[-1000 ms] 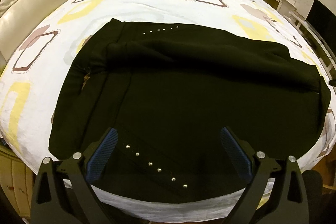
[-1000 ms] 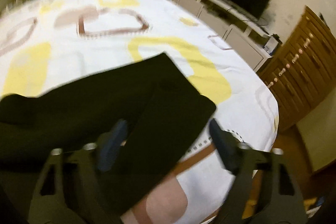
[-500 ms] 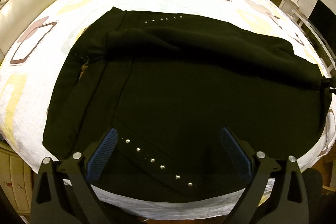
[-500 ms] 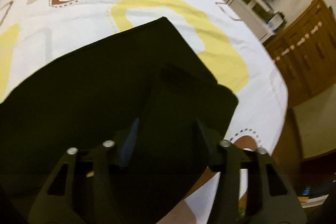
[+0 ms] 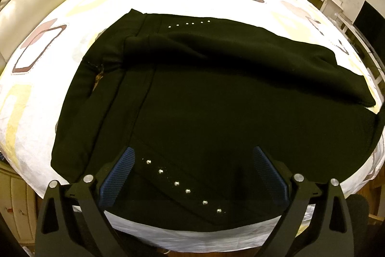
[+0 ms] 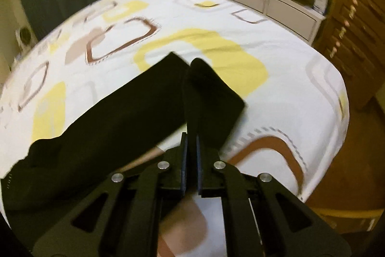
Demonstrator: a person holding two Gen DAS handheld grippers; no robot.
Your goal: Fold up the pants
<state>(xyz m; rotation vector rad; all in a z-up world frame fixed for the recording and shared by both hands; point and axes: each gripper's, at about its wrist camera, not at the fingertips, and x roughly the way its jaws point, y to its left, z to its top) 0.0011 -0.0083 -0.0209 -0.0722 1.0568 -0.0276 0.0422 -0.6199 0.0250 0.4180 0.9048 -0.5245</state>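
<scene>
Hovering wide open over the waist end, the left tool (image 5: 192,175) held nothing, seemingly ready to pin the black pants (image 5: 216,100) spread across the bed (image 5: 36,112). The right tool (image 6: 191,151) was clamped on a leg cuff (image 6: 211,98), probably for folding it over.

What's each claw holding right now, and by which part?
Right claw pinches the black pants at a leg-end edge. Left claw is open, holding nothing.
</scene>
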